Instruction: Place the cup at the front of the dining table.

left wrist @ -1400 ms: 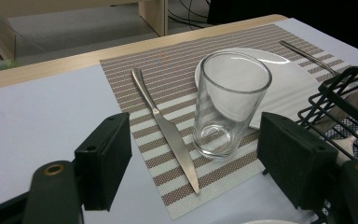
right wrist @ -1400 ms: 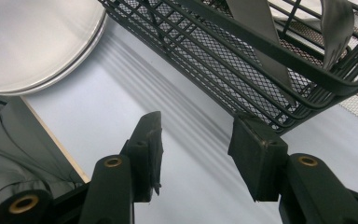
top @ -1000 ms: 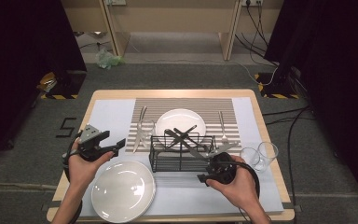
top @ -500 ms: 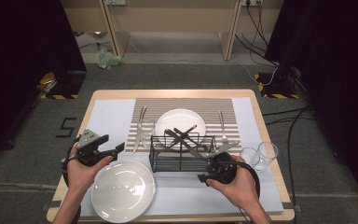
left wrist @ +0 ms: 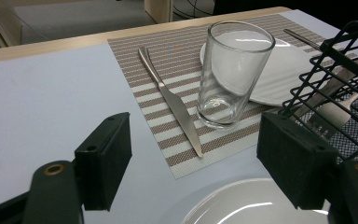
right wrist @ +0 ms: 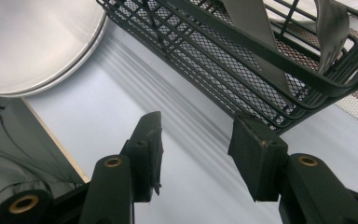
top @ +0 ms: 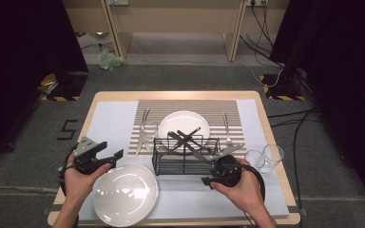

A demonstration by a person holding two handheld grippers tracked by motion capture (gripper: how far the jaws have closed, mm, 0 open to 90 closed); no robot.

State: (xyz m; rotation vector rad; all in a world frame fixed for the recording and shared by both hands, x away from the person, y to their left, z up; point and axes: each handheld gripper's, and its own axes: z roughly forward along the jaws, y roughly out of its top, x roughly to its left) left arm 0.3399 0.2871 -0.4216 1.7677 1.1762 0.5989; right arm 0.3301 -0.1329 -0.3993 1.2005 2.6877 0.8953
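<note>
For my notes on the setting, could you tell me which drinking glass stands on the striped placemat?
The glass beside the knife; the other two stand at the table's right edge.

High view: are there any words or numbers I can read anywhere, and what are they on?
"5": a dark number on the grey floor, left of the table.
Nothing else is readable. The plates, the glass, the wire basket and the striped mat carry no print. The yellow and black stripes on the floor are a warning pattern, not letters.
</note>
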